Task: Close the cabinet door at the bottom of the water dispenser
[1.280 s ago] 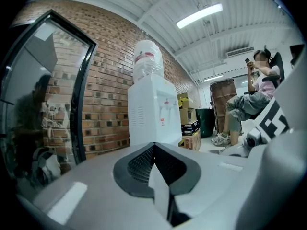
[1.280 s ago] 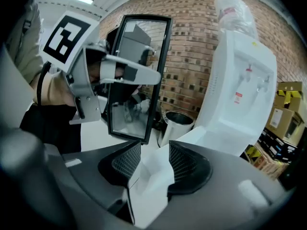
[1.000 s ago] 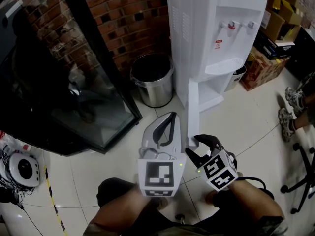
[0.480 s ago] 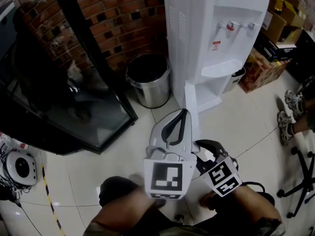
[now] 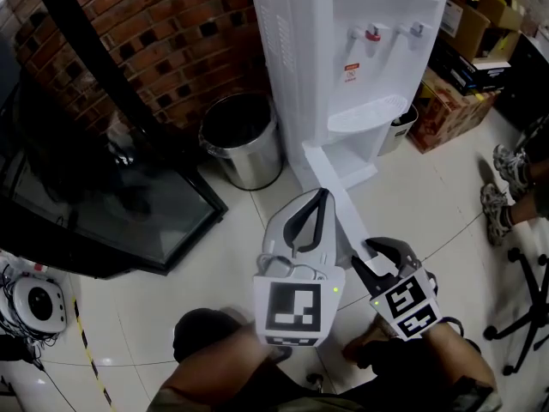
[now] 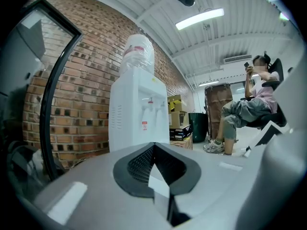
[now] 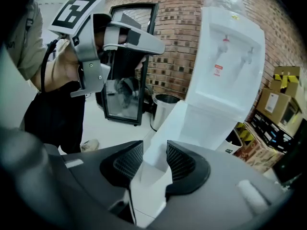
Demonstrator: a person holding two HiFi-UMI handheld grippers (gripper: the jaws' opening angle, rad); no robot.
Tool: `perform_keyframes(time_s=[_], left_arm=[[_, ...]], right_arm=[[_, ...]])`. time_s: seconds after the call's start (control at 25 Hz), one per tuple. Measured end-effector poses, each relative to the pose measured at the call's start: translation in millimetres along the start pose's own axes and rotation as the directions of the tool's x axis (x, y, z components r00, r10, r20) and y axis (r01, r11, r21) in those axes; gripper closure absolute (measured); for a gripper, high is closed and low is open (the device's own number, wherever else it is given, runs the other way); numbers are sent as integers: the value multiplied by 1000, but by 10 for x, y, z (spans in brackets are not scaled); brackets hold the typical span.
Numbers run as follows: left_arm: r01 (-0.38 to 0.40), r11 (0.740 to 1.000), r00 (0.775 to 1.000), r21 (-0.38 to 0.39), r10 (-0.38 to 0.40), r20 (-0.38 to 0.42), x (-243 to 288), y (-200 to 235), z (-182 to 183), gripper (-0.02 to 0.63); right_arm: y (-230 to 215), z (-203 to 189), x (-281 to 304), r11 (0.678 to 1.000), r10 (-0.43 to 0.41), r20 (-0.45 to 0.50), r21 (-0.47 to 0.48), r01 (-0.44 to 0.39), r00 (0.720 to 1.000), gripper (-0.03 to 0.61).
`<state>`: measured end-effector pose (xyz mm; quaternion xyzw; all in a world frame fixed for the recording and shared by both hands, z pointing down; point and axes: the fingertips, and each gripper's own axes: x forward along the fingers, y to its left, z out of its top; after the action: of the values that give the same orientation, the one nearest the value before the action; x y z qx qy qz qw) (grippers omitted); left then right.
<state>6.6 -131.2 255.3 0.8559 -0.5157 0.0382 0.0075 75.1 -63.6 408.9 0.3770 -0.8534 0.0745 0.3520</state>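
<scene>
**Water dispenser** (image 5: 343,50): white, upright against the brick wall (image 5: 171,33), with a steel bin (image 5: 240,140) just beside it.

**Cabinet door** (image 5: 341,206): at the dispenser's foot and open. The panel is upright. Its top edge runs from the hinge at the dispenser's base out over the floor towards the person, and its free edge points at the right tool (image 5: 364,252).

**Right tool:** tilted downward, jaws clamped on the door's free edge, one pad on each face.

**Left tool** (image 5: 317,204): jaws closed together and empty, held level just beside the door, aimed at the dispenser.
</scene>
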Motion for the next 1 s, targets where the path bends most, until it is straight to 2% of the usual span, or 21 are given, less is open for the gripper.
perform_keyframes(time_s=[0.28, 0.76, 1.0], left_arm=[[-9, 1000, 1000, -8, 9, -23, 243, -92, -49, 614], [-57, 998, 995, -14, 56, -87, 733, -143, -379, 614], [-100, 995, 990, -23, 97, -100, 883, -24, -506, 614]], right_arm=[[-675, -195, -84, 991, -101, -2, 90, 101, 995, 449], [-1989, -345, 75, 948, -254, -29, 189, 255, 967, 414], [-2500, -302, 247, 910, -363, 8, 219, 353, 932, 425]])
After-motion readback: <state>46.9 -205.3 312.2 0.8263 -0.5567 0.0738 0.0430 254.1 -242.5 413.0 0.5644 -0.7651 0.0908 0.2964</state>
